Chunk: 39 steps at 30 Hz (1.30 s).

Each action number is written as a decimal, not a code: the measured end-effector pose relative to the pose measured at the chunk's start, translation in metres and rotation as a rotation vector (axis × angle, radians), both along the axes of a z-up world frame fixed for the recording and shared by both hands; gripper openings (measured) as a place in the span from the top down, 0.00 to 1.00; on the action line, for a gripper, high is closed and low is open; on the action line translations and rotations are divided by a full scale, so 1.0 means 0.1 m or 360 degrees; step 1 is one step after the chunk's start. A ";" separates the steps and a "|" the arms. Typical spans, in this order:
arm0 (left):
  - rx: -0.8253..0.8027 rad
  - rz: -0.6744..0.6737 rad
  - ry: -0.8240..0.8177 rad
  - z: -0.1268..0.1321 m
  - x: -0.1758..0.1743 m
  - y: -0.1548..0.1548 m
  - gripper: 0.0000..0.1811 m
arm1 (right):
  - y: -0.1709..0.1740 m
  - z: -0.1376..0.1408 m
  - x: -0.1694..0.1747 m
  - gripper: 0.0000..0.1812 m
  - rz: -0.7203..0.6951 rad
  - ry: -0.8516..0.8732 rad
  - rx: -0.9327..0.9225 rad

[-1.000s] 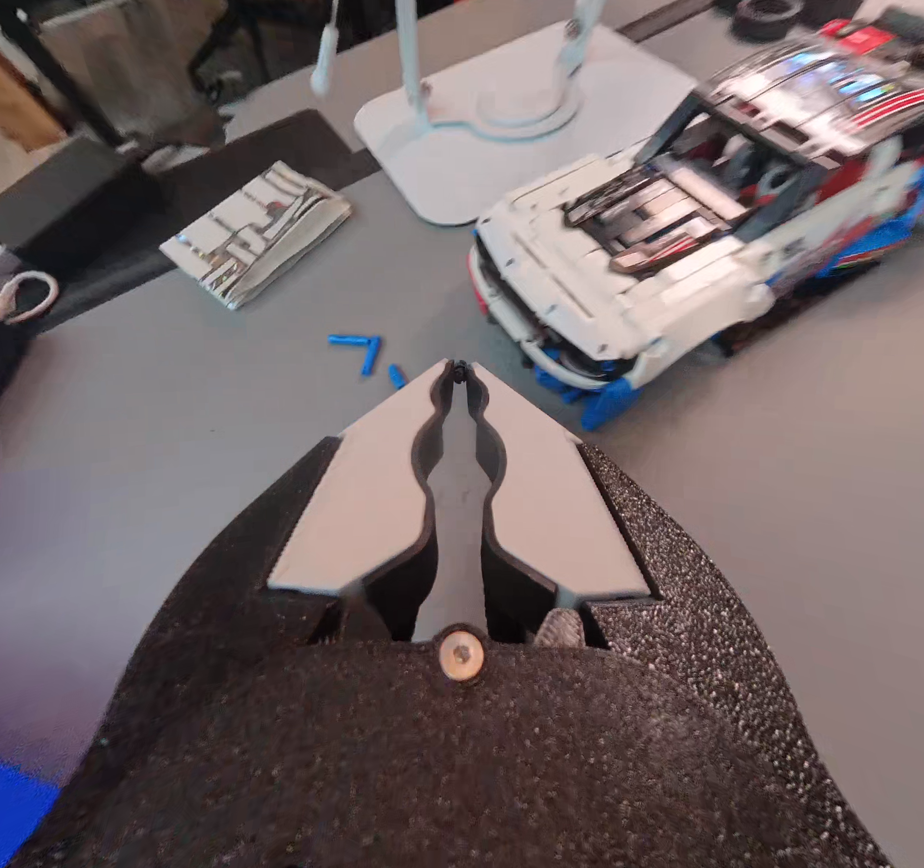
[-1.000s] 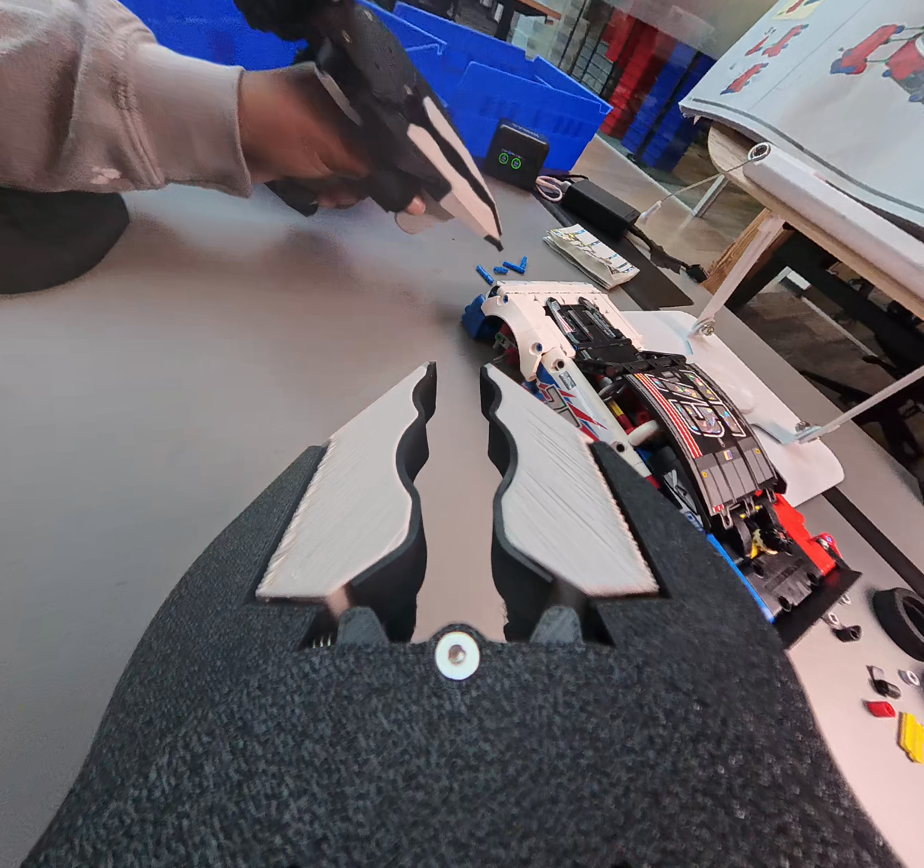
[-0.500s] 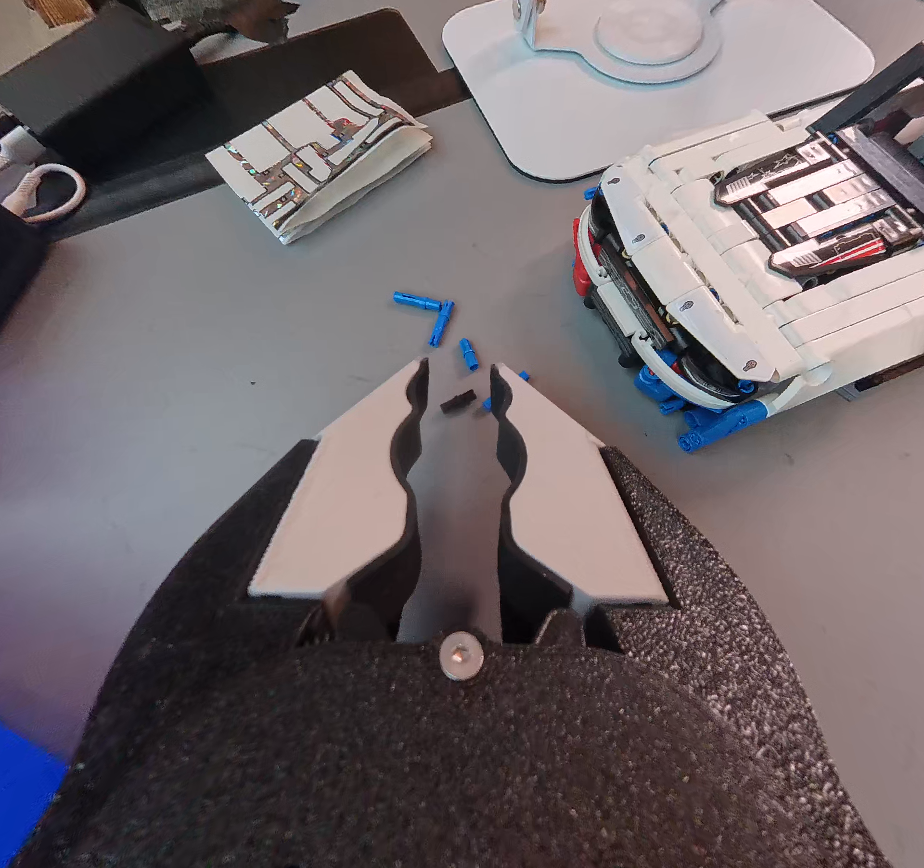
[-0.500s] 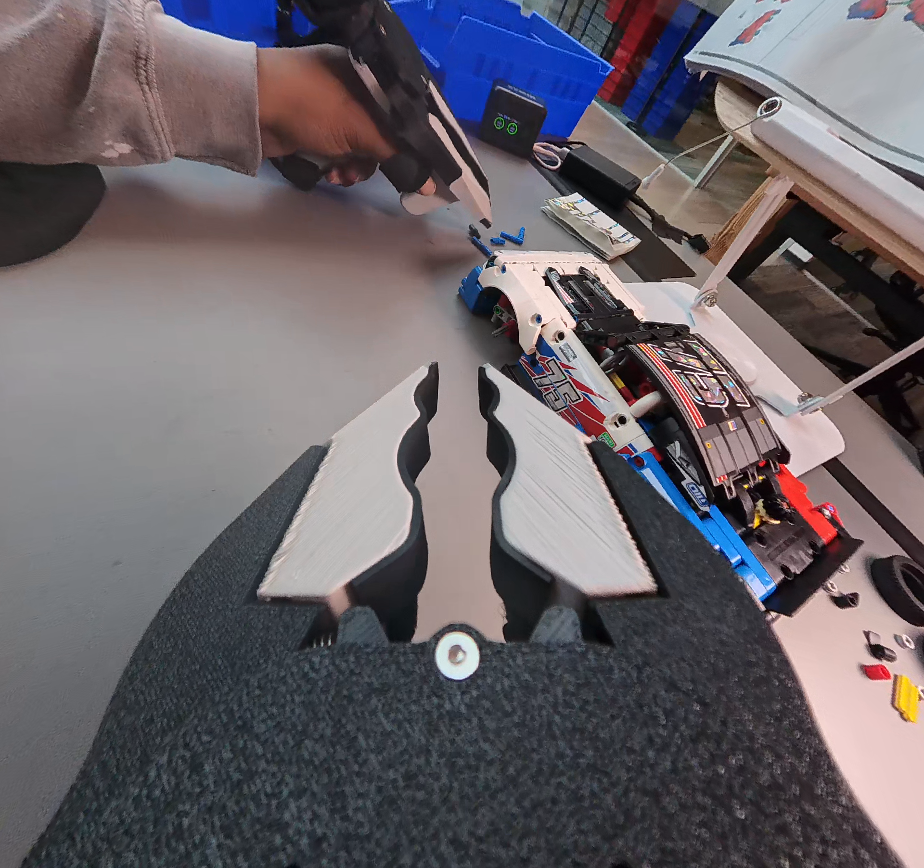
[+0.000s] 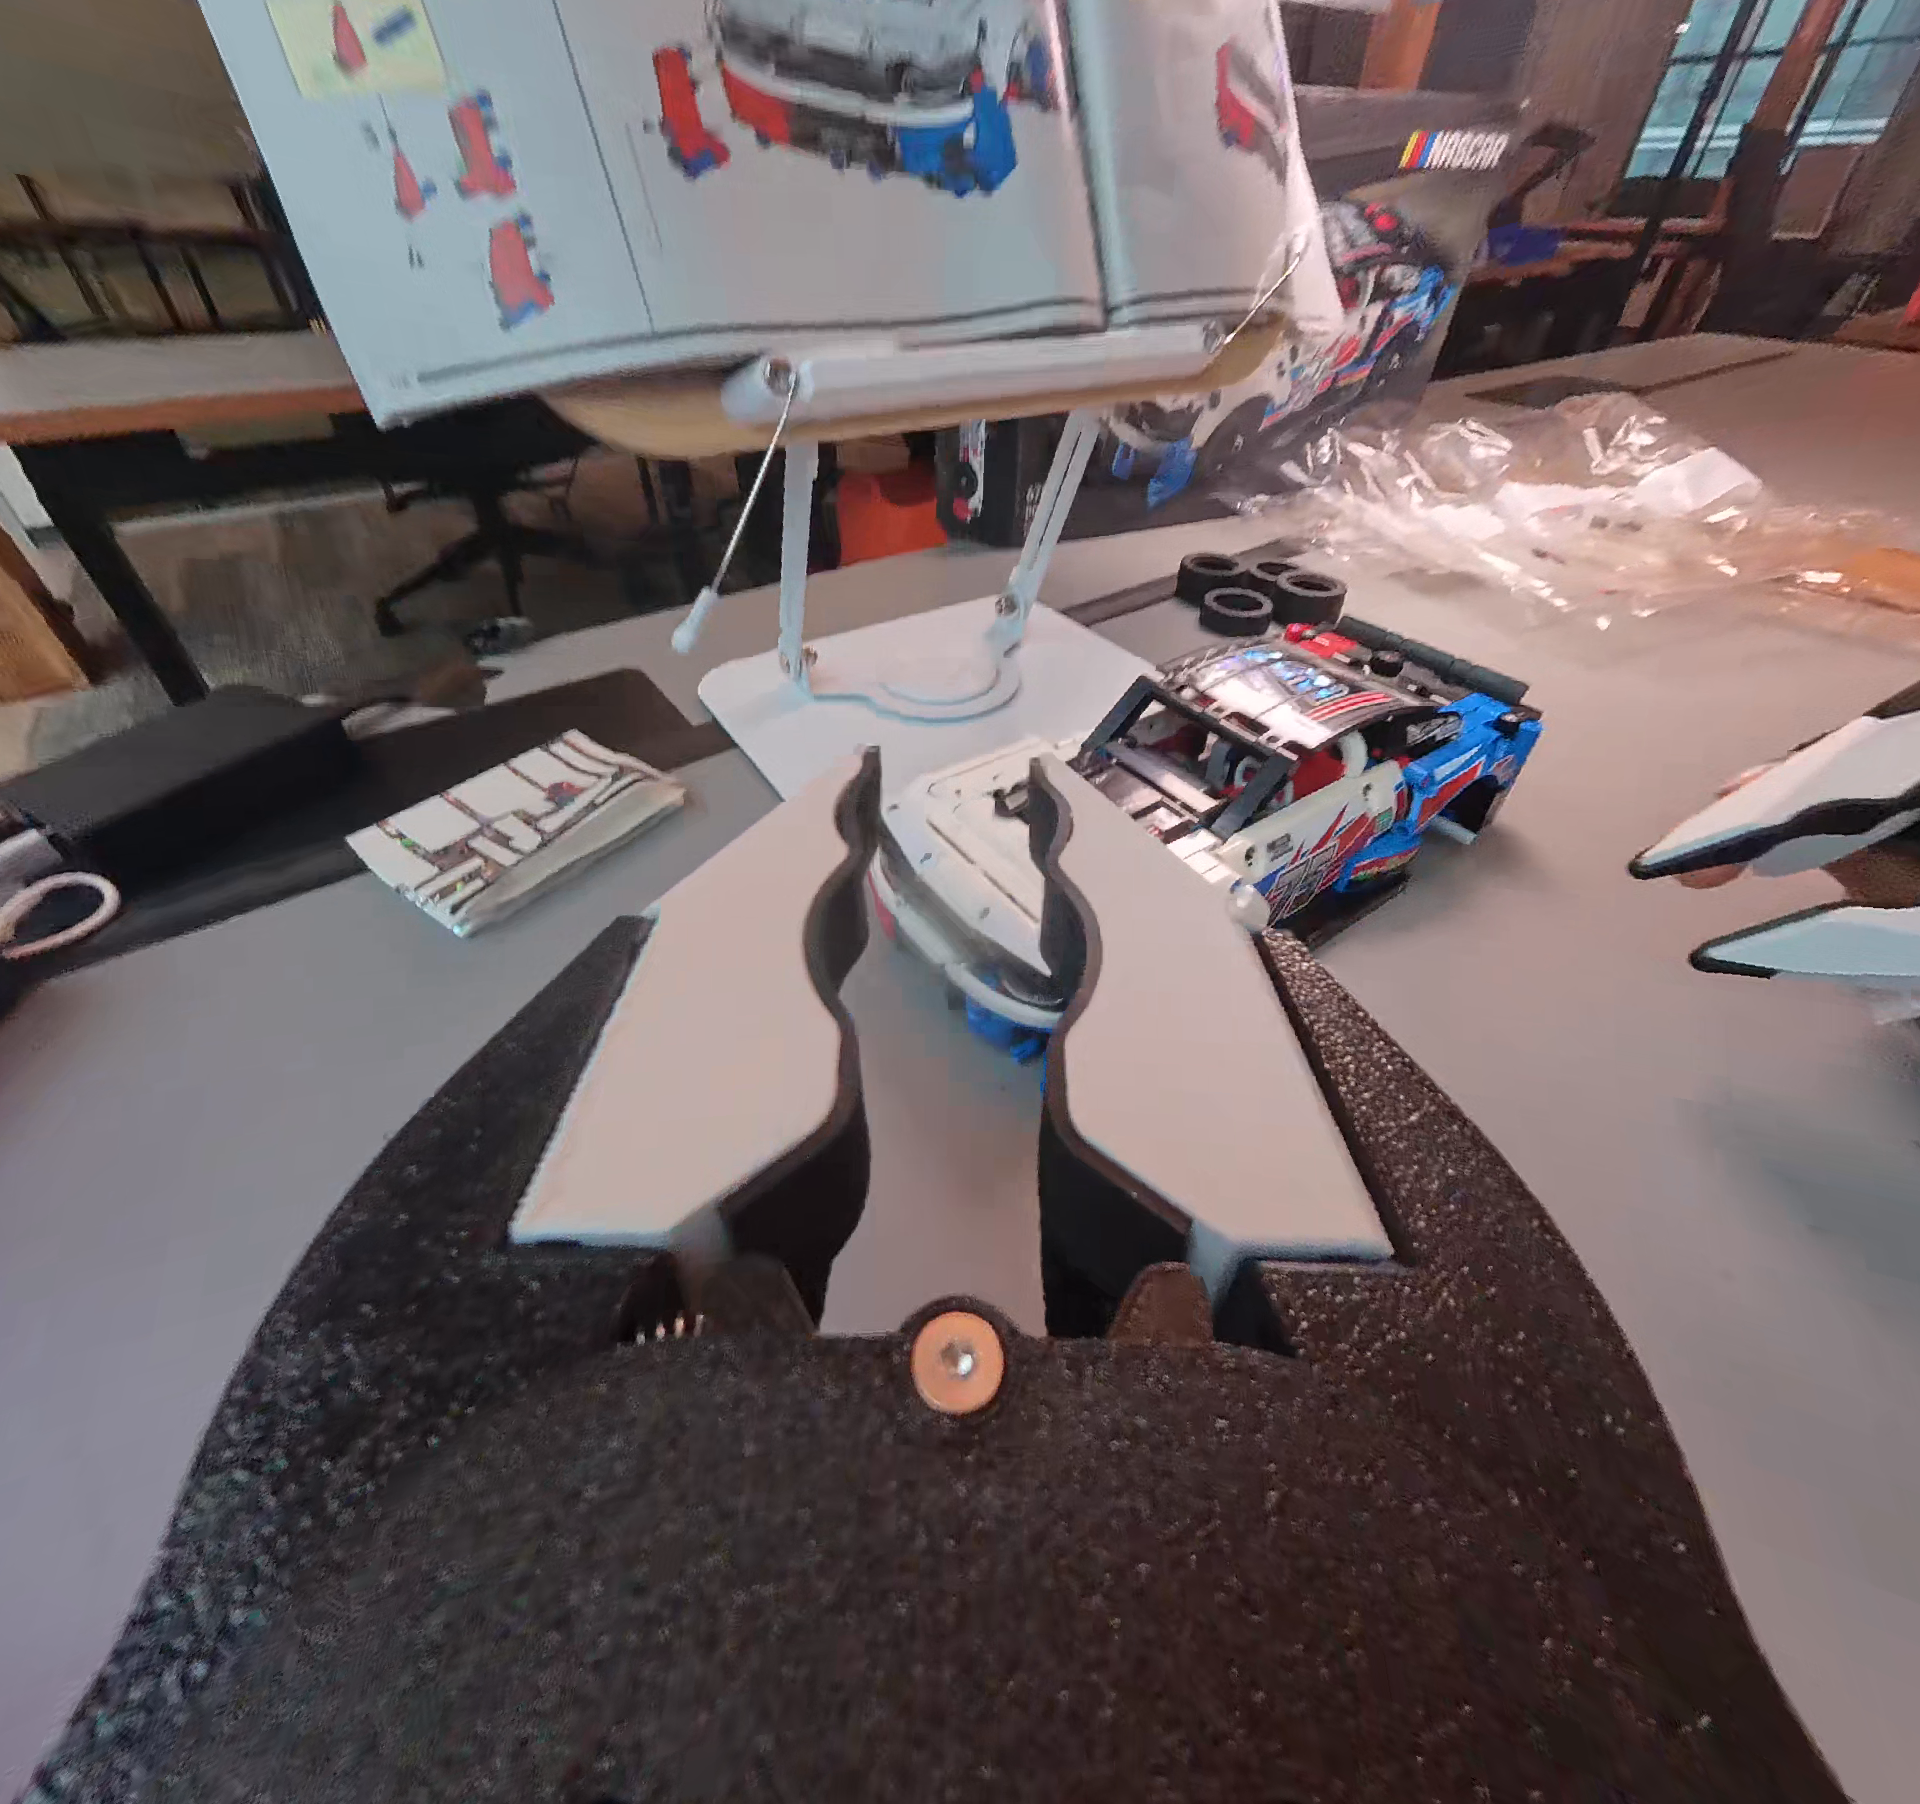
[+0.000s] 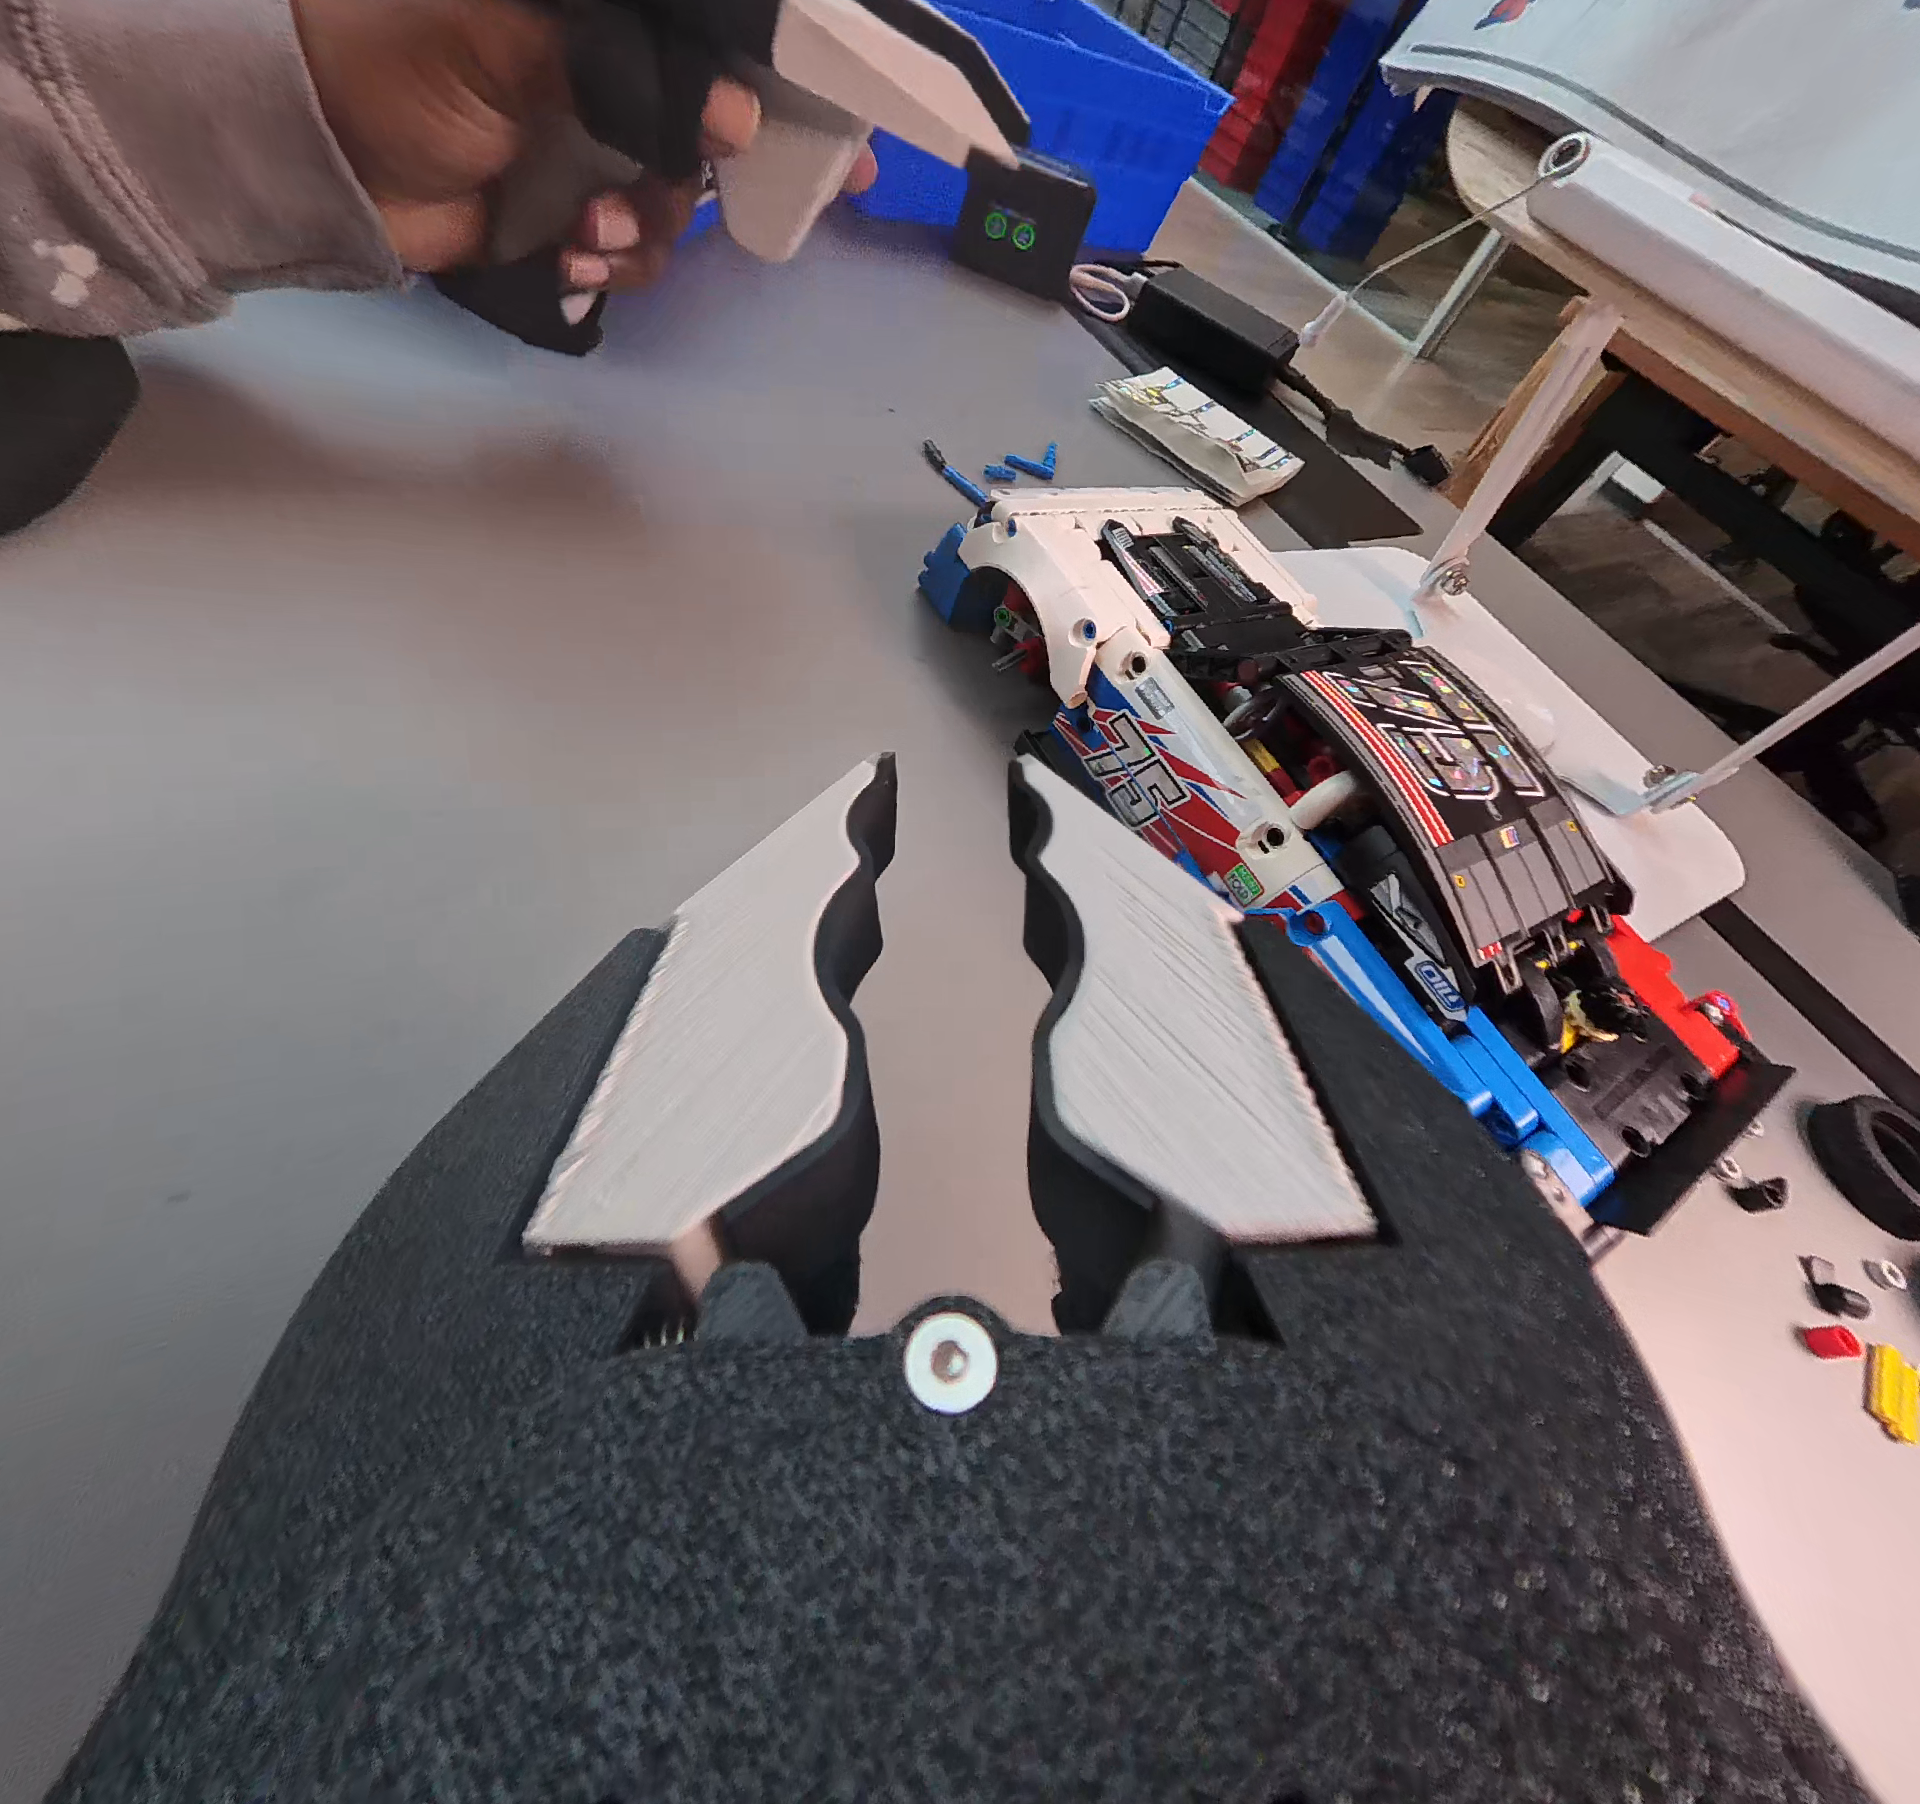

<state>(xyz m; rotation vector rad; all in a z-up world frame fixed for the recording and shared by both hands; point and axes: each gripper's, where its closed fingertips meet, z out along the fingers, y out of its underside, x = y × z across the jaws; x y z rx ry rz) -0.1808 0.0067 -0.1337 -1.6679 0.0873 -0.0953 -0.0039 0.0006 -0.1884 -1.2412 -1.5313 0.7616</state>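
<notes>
A brick-built race car [image 5: 1278, 798], white, blue and red with a black roof, sits without wheels on the grey table [image 5: 260, 1079]. My left gripper [image 5: 954, 772] is open and empty, raised above the table and pointing at the car's white nose. In the right wrist view a hand holds it [image 6: 894, 144] high at the upper left. My right gripper [image 6: 954, 778] is open and empty, low over the table beside the car's [image 6: 1247, 767] left flank; it also shows in the left wrist view [image 5: 1766, 881]. A small black pin [image 6: 935, 450] and several blue pins [image 6: 1023, 461] lie ahead of the car's nose.
An instruction booklet [image 5: 727, 144] rests on a white stand [image 5: 904, 705] behind the car. A folded sticker sheet [image 5: 520, 829], black tyres [image 5: 1262, 591], plastic bags [image 5: 1558, 518], blue bins [image 6: 1039, 40], a black device [image 6: 1023, 216] and small loose parts [image 6: 1849, 1339] are around. There is about 20 cm between the tips of the two grippers.
My left gripper was shut on the small black pin, opened and left it on the table by the blue pins, then rose and pulled back. My right gripper hardly moved.
</notes>
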 end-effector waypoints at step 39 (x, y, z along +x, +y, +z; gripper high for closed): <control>0.0154 -0.0020 -0.0045 0.11 0.17 -0.01 0.75 | 2.61 2.08 -1.36 0.85 -0.1182 0.0468 0.0689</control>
